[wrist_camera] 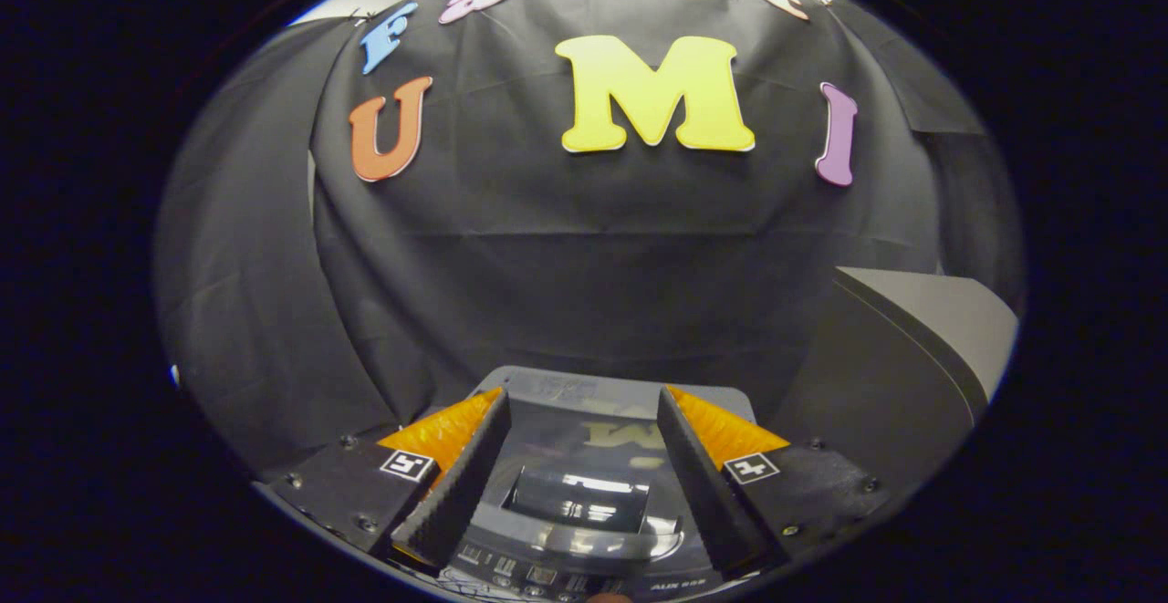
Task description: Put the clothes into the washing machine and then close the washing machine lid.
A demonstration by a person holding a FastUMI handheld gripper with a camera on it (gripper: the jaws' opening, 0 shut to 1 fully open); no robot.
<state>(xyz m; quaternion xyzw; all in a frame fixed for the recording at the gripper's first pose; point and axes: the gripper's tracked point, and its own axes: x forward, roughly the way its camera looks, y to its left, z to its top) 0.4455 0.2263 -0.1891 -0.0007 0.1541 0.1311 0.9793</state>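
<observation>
The gripper [582, 421] hangs above a small grey top-loading washing machine [584, 503], its jaws spread wide with nothing between them. The washing machine sits below and just ahead of the jaws, seen through the gap between them. Its glossy dark transparent lid [584, 443] lies flat and closed over the top, mirroring the wall behind, and a recessed handle in the lid sits between the two jaws. A strip of control buttons [534, 574] runs along the washing machine's near edge. To the right of the washing machine stands a grey box-shaped object [922, 348]. Whether clothes are inside the washing machine cannot be told.
</observation>
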